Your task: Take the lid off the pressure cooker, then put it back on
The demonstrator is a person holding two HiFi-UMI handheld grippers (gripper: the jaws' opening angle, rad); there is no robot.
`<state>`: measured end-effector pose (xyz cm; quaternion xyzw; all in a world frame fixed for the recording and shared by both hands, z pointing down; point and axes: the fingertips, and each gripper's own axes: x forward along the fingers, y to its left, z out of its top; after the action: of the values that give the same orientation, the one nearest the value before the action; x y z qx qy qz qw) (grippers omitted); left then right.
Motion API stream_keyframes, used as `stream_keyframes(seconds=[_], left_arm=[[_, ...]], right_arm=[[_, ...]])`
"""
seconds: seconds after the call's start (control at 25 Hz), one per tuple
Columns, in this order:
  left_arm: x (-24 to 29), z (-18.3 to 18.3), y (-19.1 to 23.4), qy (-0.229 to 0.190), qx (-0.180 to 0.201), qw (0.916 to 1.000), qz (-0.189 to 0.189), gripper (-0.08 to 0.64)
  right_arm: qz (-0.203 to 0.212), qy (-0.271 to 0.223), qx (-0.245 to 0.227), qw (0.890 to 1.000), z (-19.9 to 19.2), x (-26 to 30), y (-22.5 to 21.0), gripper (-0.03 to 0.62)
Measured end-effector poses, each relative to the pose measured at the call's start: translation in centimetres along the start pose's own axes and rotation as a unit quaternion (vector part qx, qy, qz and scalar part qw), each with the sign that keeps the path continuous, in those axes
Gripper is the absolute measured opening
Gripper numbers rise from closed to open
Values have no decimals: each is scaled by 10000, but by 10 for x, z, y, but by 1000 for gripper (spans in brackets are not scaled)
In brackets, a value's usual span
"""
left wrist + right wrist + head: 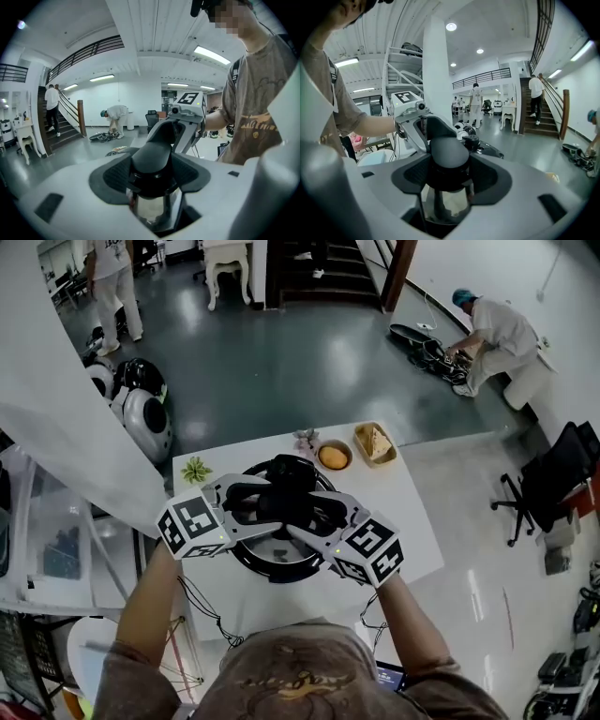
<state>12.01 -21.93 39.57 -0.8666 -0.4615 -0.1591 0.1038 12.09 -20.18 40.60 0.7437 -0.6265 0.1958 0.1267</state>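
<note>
The round steel pressure cooker (279, 568) stands in the middle of the white counter (408, 517), close in front of the person. Its lid (277, 554) lies over the pot; whether it is seated or lifted clear cannot be told. A rounded black handle (157, 159) rises from shiny steel on top. The left gripper (154, 180) comes in from one side, its jaws clenched on that rounded black handle. The right gripper (450, 180) faces it from the opposite side, its jaws likewise clamped on rounded black handle material (449, 154). Along the counter's far edge lie a small green leafy piece (196, 469), an orange-filled round bowl (333, 457) and a woven basket (375, 443).
</note>
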Motion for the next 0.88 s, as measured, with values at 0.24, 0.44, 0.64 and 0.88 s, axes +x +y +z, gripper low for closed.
stream_keyframes(seconds=[0.24,0.44,0.64,0.88], left_arm=[[2,-8,2,-32,-9,9996,-263,273],[8,-15,5,21,-7,9989,-460,273],[8,-19,5,-52,-12,9983,-572,273],[8,-19,6,-226,27,9971,-729,273]], right_arm=[[-222,118,131,9996,-6,5,-1,255],[-428,221,279,9984,-12,9,-4,255],[-488,195,353,9980,-15,12,-2,255],[-640,151,425,9969,-15,11,-3,256]])
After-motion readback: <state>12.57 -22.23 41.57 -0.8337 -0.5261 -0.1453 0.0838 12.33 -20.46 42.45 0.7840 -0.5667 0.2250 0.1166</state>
